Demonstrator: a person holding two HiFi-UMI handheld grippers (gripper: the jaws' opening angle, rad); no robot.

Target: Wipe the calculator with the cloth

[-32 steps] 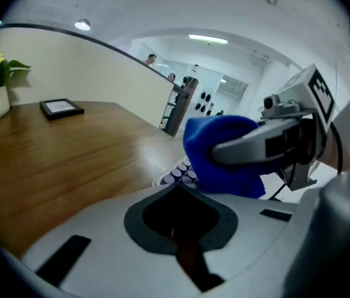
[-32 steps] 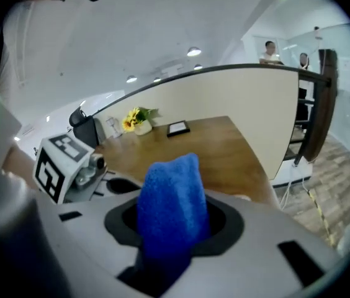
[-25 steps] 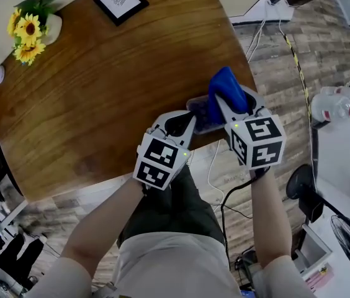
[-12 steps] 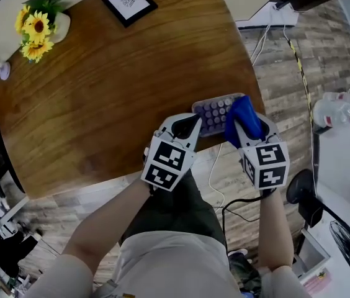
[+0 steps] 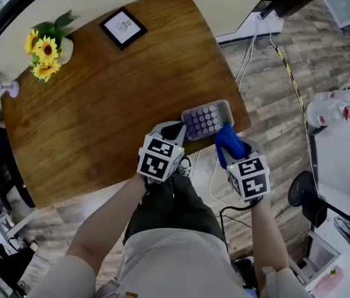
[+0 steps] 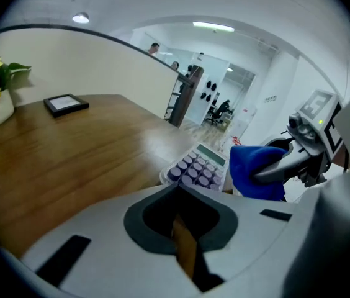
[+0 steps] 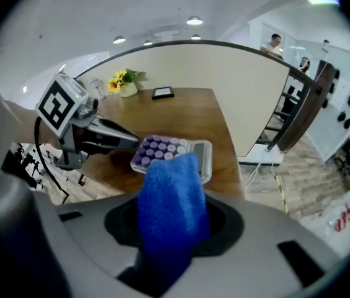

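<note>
The grey calculator (image 5: 206,120) with purple keys lies flat at the near right edge of the wooden table (image 5: 100,104). My right gripper (image 5: 226,144) is shut on a blue cloth (image 5: 227,139) and hangs just off the table's edge, beside the calculator's near right corner and apart from it. In the right gripper view the cloth (image 7: 170,207) stands up in front of the calculator (image 7: 170,149). My left gripper (image 5: 173,130) is shut and empty, its tip just short of the calculator's (image 6: 197,166) near left end. The left gripper view also shows the cloth (image 6: 255,169).
A vase of sunflowers (image 5: 46,48), a black picture frame (image 5: 123,28) and a small pale object (image 5: 2,87) stand at the table's far side. Cables (image 5: 249,48) run over the plank floor. A white surface with bottles (image 5: 336,104) is at the right.
The right gripper drew the cloth back off the calculator, from over its keys to beyond the near table edge. The left gripper pulled back slightly from the calculator.
</note>
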